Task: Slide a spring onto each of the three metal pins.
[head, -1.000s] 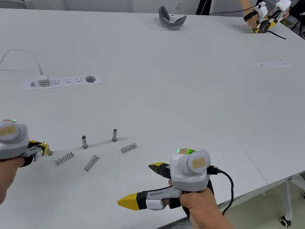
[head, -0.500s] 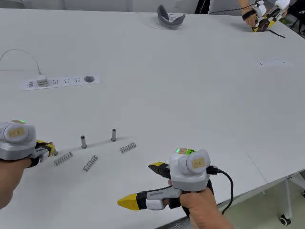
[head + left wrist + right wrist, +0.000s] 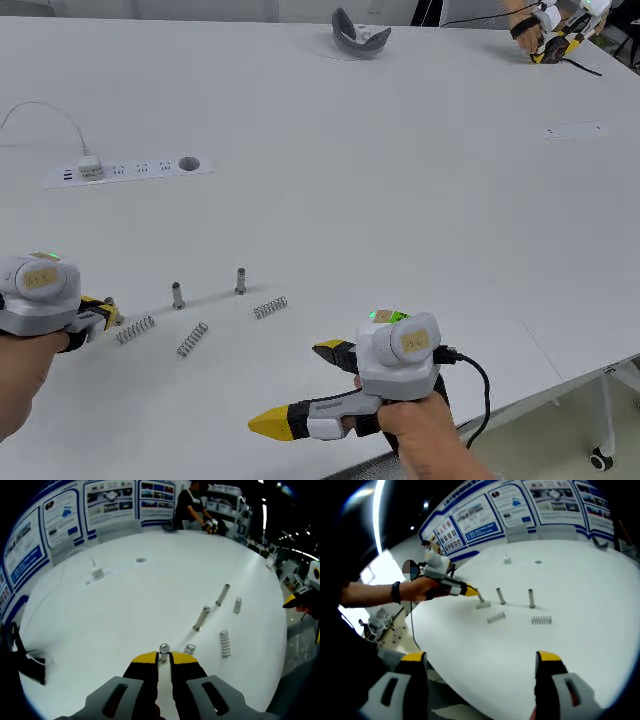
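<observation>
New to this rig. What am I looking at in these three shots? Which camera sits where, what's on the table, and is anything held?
There is no robot here. A person holds a two-jaw gripper in each hand. The wide shot comes from a camera on the person's head. The two round shots come from a camera on each gripper, looking along its jaws. On the white table stand a left pin and a right pin, with three springs lying beside them. The left gripper is shut on the third pin. The right gripper is open and holds nothing. Further back are a power strip and a grey headset.
</observation>
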Tool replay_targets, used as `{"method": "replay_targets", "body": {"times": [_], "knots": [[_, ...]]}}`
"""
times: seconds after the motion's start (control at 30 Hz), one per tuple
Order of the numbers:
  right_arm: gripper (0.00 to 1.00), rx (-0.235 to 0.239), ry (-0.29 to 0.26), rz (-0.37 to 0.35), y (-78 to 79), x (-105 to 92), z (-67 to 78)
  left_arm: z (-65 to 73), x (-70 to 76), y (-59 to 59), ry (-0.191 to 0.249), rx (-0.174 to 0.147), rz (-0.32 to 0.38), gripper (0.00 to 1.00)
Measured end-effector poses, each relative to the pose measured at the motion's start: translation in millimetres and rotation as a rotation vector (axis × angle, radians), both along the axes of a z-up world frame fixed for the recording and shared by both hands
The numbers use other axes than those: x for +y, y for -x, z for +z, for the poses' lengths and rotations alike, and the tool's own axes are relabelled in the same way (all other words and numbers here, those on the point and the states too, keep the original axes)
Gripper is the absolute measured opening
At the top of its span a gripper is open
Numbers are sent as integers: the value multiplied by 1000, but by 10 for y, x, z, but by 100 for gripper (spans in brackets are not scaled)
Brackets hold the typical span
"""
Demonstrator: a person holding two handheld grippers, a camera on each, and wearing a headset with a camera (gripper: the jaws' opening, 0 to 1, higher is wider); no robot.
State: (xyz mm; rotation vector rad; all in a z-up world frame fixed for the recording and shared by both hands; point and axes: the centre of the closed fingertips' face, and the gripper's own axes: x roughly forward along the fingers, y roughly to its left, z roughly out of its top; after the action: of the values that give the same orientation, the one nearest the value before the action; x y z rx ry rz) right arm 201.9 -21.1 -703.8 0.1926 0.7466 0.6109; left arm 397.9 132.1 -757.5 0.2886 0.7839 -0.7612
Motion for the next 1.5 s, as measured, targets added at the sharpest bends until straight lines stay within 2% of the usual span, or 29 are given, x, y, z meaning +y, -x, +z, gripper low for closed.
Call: {"method": "replay_targets", "body": {"times": [0.1, 0.23, 0.37, 0.43, 0.7, 0.87, 1.07, 1.5], "knots": [[91, 0, -3, -2, 0, -4, -2, -13, 3, 29, 10, 17, 7, 11], [91, -1, -2, 1, -11, -2, -4, -23, 47, 52, 7, 20, 18, 17], [91, -3, -5, 5, -30, 6, 3, -36, 98, 89, 30, 43, 41, 20], [91, -2, -5, 8, -40, 10, 7, -51, 126, 117, 21, 43, 38, 22], [91, -2, -3, 23, -88, 24, 3, -58, 261, 260, 39, 71, 72, 27], [91, -1, -8, 30, -124, 46, -6, -15, 333, 338, 51, 76, 89, 30], [91, -5, -15, 40, -148, 96, 5, 67, 414, 440, 114, 81, 153, 35], [91, 0, -9, 46, -90, 98, -39, 144, 636, 617, 124, 56, 180, 45]]}}
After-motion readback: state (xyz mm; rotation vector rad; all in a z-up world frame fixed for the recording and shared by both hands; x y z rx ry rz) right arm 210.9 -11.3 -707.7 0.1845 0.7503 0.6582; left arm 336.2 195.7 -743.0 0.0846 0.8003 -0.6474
